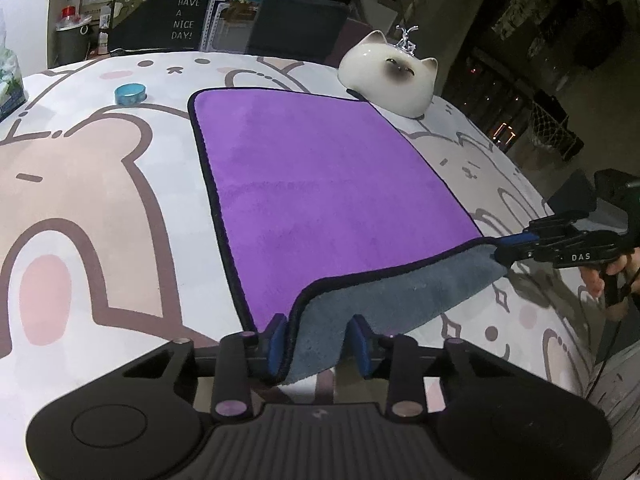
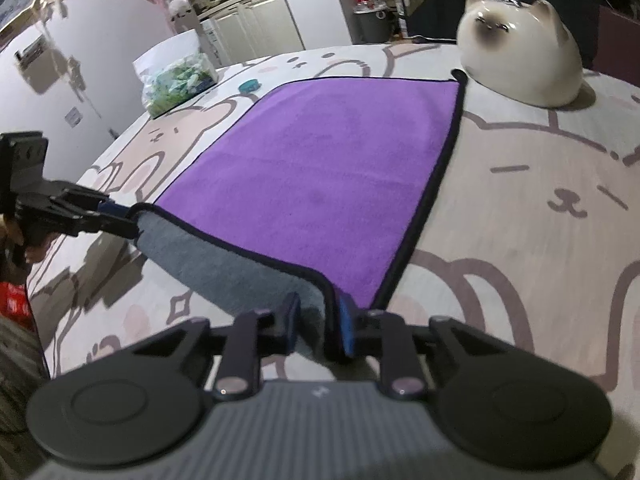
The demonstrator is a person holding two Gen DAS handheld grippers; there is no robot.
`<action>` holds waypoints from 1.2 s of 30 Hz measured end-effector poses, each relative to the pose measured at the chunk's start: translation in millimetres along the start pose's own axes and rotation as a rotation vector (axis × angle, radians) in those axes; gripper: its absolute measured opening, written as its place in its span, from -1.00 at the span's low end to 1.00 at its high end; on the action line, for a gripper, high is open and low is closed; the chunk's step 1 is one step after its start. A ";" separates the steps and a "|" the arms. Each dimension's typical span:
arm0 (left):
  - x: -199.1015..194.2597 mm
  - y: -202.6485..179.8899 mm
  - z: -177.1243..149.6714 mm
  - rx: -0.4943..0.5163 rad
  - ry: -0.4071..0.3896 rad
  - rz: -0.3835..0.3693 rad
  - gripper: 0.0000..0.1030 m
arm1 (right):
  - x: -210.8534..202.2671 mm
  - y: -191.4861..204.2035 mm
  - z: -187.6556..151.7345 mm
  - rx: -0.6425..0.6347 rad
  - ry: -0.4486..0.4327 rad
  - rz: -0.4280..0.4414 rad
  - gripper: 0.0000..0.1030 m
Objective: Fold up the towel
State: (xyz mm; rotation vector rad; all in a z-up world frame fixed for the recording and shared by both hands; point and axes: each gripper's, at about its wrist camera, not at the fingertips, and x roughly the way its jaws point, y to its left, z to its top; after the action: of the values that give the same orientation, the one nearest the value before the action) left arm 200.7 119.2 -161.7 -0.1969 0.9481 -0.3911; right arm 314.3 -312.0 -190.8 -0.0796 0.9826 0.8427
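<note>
A purple towel (image 1: 320, 176) with a dark hem and a grey underside lies spread on the cartoon-print table cover; it also shows in the right wrist view (image 2: 320, 184). Its near edge is lifted off the surface, grey side showing. My left gripper (image 1: 320, 340) is shut on the near left corner. It shows from the side in the right wrist view (image 2: 120, 216). My right gripper (image 2: 318, 326) is shut on the near right corner and appears in the left wrist view (image 1: 508, 246) pinching that corner.
A white ceramic cat (image 1: 386, 76) sits just beyond the towel's far right corner, also in the right wrist view (image 2: 524, 62). A blue tape ring (image 1: 130, 93) lies far left. A bag of green-white items (image 2: 176, 76) stands at the far left edge. Clutter stands behind the table.
</note>
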 end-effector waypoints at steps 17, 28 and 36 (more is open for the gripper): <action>-8.1 -3.3 8.4 0.019 -0.034 0.070 -0.90 | -2.8 3.5 2.8 -0.025 0.010 -0.015 -0.89; -31.1 -23.6 69.1 0.098 -0.149 0.134 -0.90 | -31.9 5.6 51.1 -0.057 -0.119 -0.072 -0.90; -23.6 -15.4 131.9 0.097 -0.187 0.167 -0.90 | -36.1 -14.2 114.4 -0.017 -0.184 -0.075 -0.90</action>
State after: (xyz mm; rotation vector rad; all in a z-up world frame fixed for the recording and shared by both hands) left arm 292.9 114.0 -63.4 -0.0641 0.7538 -0.2592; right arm 394.0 -295.3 -101.5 -0.0520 0.7949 0.7756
